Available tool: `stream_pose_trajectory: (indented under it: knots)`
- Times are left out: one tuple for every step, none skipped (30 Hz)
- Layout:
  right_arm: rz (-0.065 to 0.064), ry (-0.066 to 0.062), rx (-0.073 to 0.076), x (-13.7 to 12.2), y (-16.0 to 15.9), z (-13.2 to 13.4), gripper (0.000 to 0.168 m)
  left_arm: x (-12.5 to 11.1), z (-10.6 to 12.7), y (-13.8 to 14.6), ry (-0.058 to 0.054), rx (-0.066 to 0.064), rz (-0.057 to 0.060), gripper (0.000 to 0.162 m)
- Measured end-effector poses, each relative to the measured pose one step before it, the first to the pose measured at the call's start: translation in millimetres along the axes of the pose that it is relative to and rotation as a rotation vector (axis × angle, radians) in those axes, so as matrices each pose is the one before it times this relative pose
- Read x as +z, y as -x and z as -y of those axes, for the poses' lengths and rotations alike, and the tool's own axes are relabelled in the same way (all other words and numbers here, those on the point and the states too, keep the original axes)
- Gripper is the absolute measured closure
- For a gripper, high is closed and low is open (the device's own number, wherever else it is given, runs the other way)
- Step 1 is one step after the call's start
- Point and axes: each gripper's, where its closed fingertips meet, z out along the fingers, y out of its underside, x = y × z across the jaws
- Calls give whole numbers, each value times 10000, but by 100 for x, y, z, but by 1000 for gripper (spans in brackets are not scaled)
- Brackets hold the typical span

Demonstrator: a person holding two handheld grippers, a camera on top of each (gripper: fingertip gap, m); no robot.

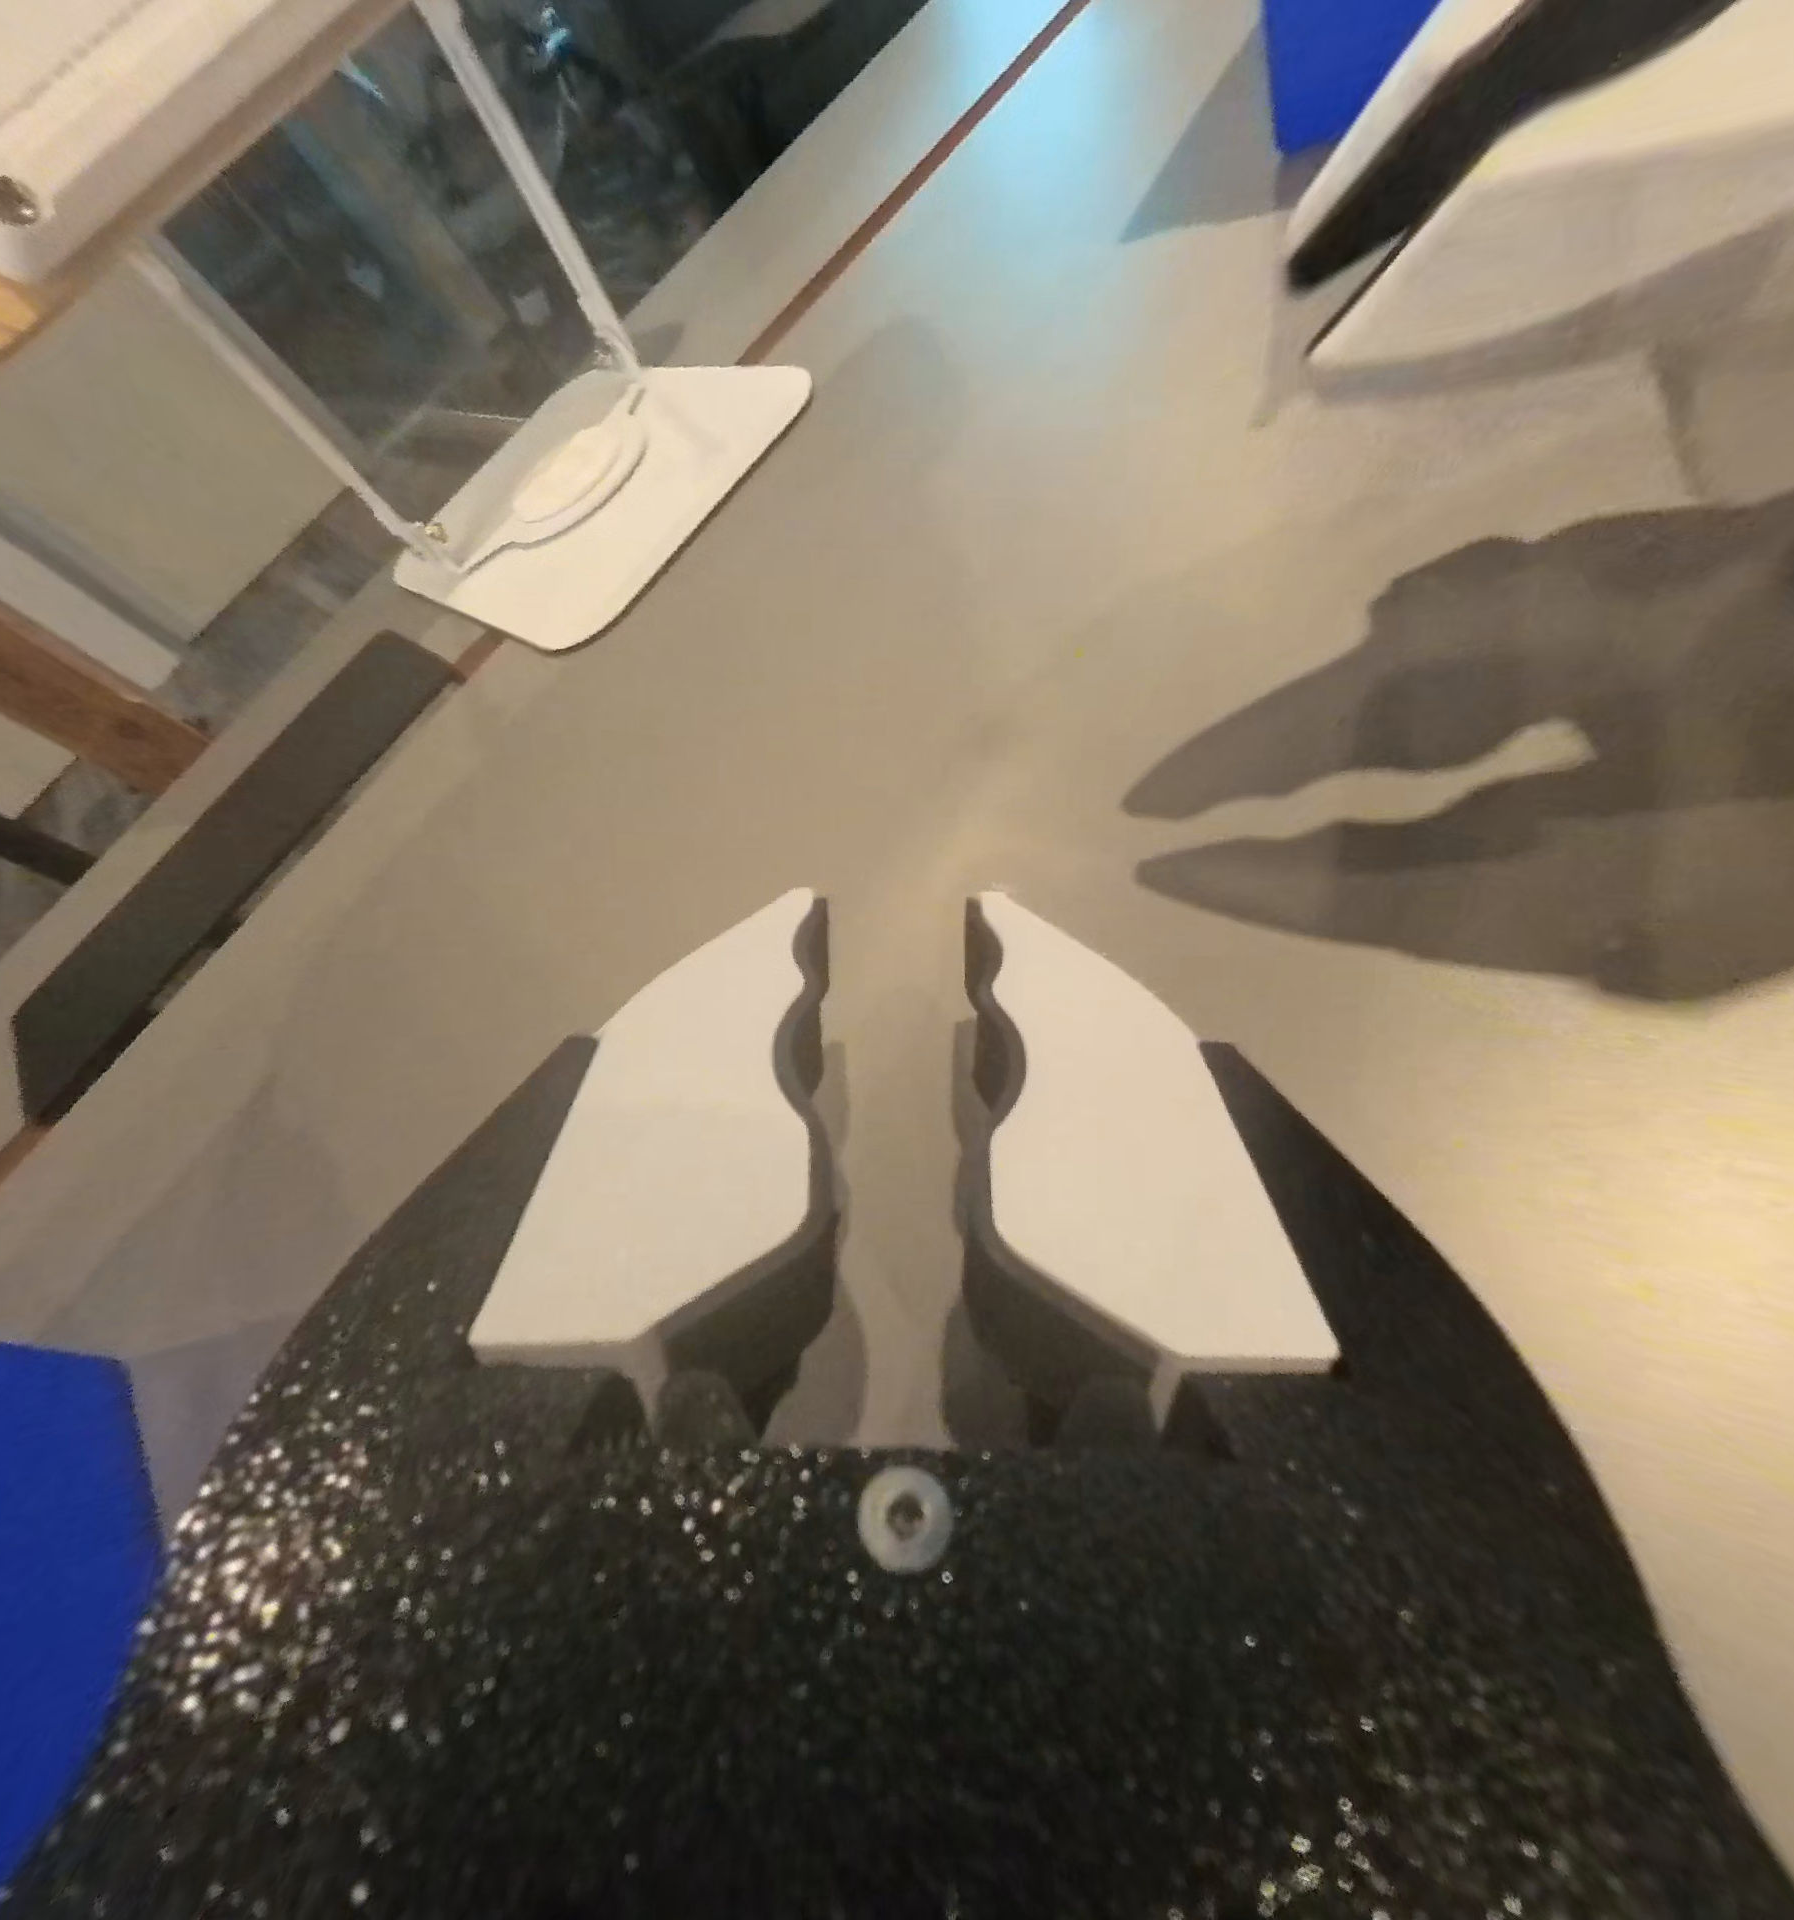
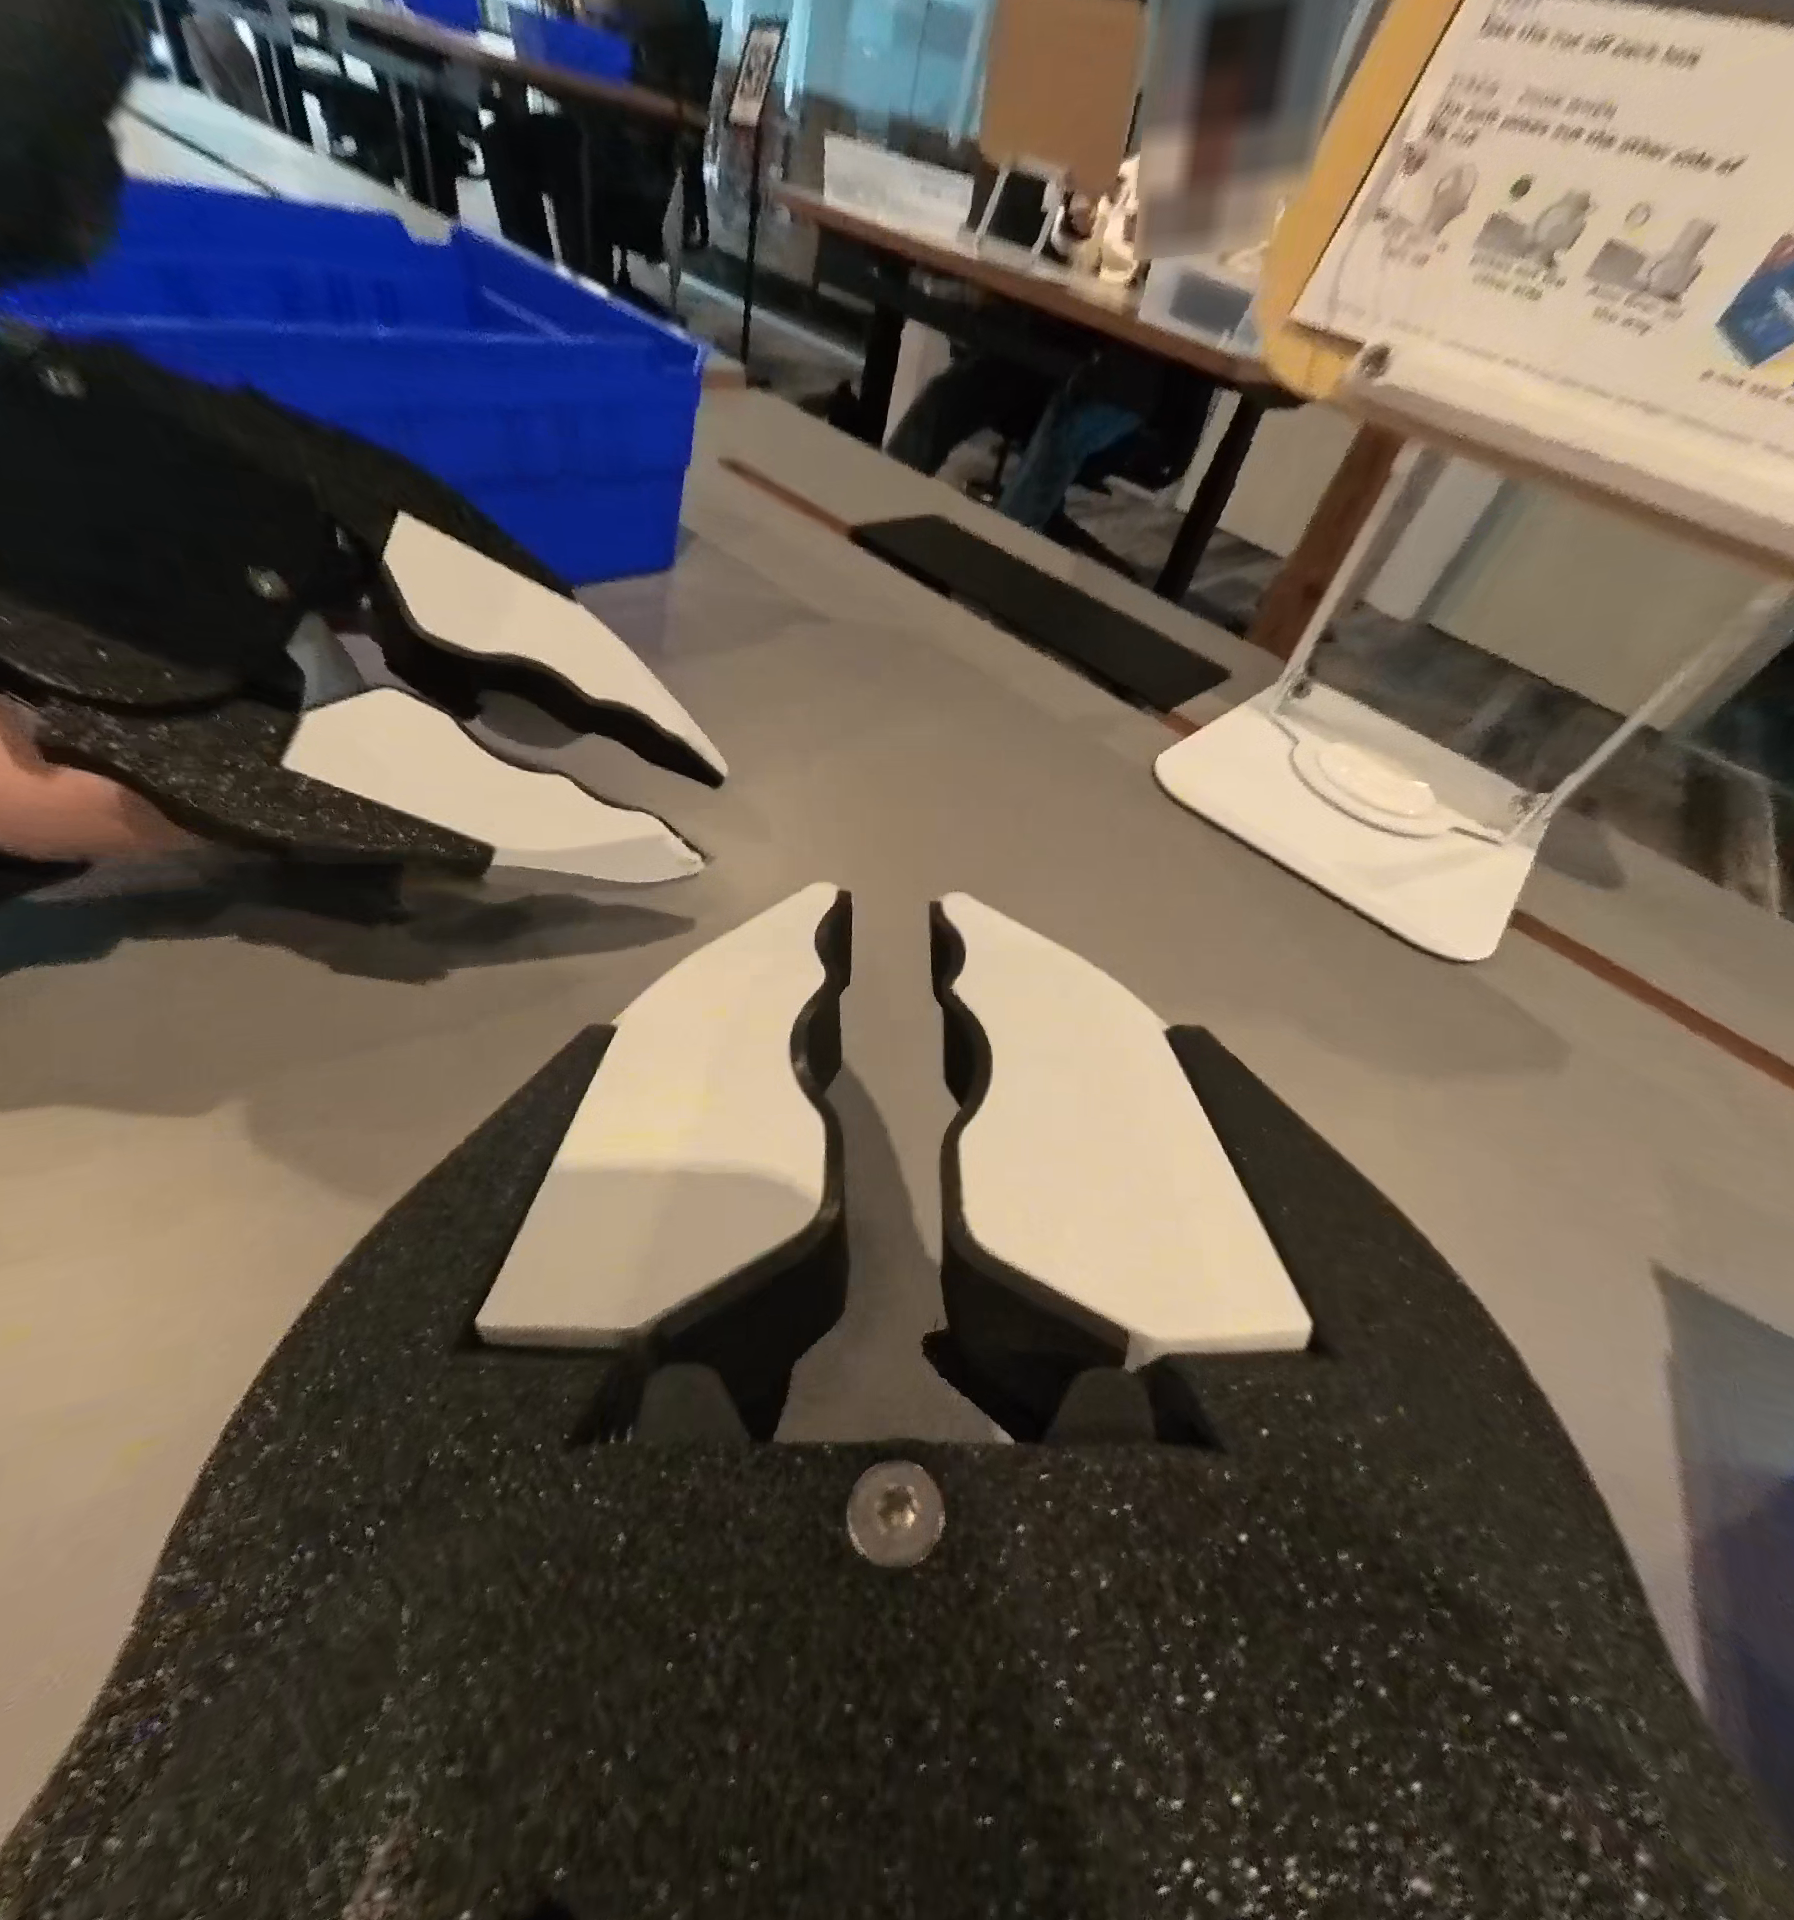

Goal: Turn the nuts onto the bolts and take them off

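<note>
No nut or bolt shows in either view. My left gripper [image 1: 895, 914] hangs over the bare grey table [image 1: 872, 675], its white fingers a small gap apart with nothing between them. My right gripper [image 2: 891, 906] is the same: narrowly open and empty, low over the table [image 2: 976, 810]. The left gripper also shows in the right wrist view [image 2: 711, 816], at the left and held by a hand. It points right, with its tips close to the right gripper's tips.
A clear sign stand on a white base [image 1: 612, 499] [image 2: 1371, 831] holds an instruction sheet [image 2: 1599, 208]. A black strip [image 1: 228, 862] [image 2: 1038, 613] lies along the table edge. A blue bin [image 2: 405, 364] stands at the left. A blurred white, black-edged shape [image 1: 1599, 208] is at the top right. The grippers' ends are close to 10 cm from one another.
</note>
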Motion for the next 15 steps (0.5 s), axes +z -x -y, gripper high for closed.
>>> stream_pose_trajectory:
  knots:
    - [-60,-175,105,-175,-213,264,154,5,-114,291,12,-29,111,138]
    - [-44,-177,225,-90,-206,197,154,-62,-59,276,5,-95,53,138]
    - [-13,-189,295,-43,-136,146,154,-158,113,249,-70,-161,11,138]
    - [29,-175,304,-1,-83,107,154,-273,292,239,-142,-193,-17,138]
    - [27,-187,249,-19,-81,97,154,-402,407,282,-154,-193,-6,138]
    - [-41,-141,198,-5,-173,-7,154,-560,514,395,-150,-165,55,137]
    - [-77,-64,158,6,-266,-146,154,-701,548,551,-138,-132,139,137]
    - [-46,-27,108,31,-220,-223,154,-850,496,736,-96,-113,229,136]
    - [-11,18,80,68,-145,-299,154,-985,347,936,-46,-161,332,135]
    - [-29,71,56,88,-141,-379,154,-1151,232,1020,-39,-245,333,133]
    - [18,115,24,129,-40,-433,154,-1309,158,1045,-66,-319,277,133]
    - [98,120,29,143,106,-343,154,-1452,135,1152,-102,-369,274,133]
    - [98,84,0,131,132,-166,154,-1559,42,1343,-96,-374,299,133]
    - [19,21,-81,63,86,-2,154,-1634,-44,1612,-71,-333,373,133]
    - [7,-29,-84,39,109,58,155,-1627,-108,1953,-47,-297,502,133]
